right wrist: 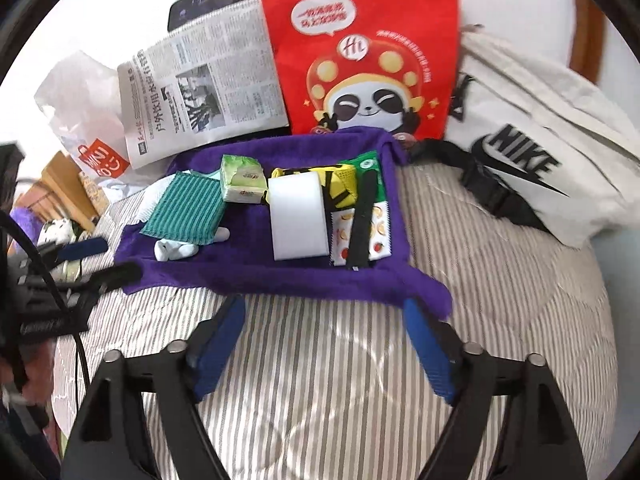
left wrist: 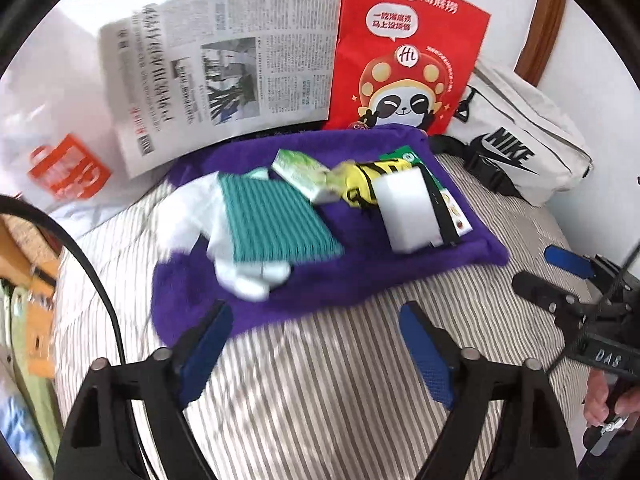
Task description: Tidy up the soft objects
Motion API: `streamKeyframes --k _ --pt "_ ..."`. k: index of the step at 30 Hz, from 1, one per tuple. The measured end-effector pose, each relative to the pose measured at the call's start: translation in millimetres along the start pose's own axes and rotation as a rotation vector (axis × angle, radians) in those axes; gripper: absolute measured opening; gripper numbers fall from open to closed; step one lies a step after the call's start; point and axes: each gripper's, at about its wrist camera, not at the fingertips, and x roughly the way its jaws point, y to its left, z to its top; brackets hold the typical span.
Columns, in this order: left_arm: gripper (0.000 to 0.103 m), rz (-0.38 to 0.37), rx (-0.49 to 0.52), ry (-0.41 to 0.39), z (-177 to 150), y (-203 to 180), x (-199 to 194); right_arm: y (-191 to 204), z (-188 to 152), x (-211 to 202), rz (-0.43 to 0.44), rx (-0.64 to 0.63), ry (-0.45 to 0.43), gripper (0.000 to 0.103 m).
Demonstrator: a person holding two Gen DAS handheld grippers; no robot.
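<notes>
Two tools hang with jaws spread wide and nothing between them, above a bed with a grey-and-white striped quilt (right wrist: 320,380). Nearest in its own view, the left tool (left wrist: 316,336) has its blue pads just short of the near edge of a purple towel (left wrist: 340,280); the right tool (right wrist: 324,328) stands likewise before the same towel (right wrist: 260,280), its right pad close to the towel's near corner at 5 o'clock. A hand (left wrist: 600,396) grips the right tool's handle at 4 o'clock in the left view. The soft things lie gathered on the towel: at 9 o'clock a teal ribbed cloth (right wrist: 184,208) resting over a white glove (right wrist: 176,250); at the middle a white sponge block (right wrist: 298,216); at 12 o'clock a green tissue pack (right wrist: 240,180) and a yellow-and-black fabric piece (right wrist: 340,184); at 3 o'clock a fruit-printed packet (right wrist: 344,240) crossed by a black strap (right wrist: 362,220). Beyond the towel, at 12 o'clock, a red paper bag with a panda (right wrist: 360,60) stands upright, a newspaper (right wrist: 208,84) leaning beside it at 10 o'clock. Farther left sits a white plastic bag with an orange logo (right wrist: 100,156). At 2 o'clock a white Nike bag (right wrist: 532,152) lies on the quilt.
</notes>
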Motion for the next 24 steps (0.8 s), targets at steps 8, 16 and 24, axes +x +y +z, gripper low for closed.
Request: streamKeyframes --k 8,16,24 --pt "0.092 0.066 -0.061 0.018 -66 -12 -48 11 -41 -51 -0.075 -0.003 -0.027 0.095" --pt "0.092 0.103 -0.109 0.012 -105 -21 -90 20 -74 -93 -0.105 -0.016 -0.036 0.097" --pt "0.092 0.126 -0.091 -0.016 -120 -36 -119 16 -90 -126 -0.114 0.004 -0.042 0.097"
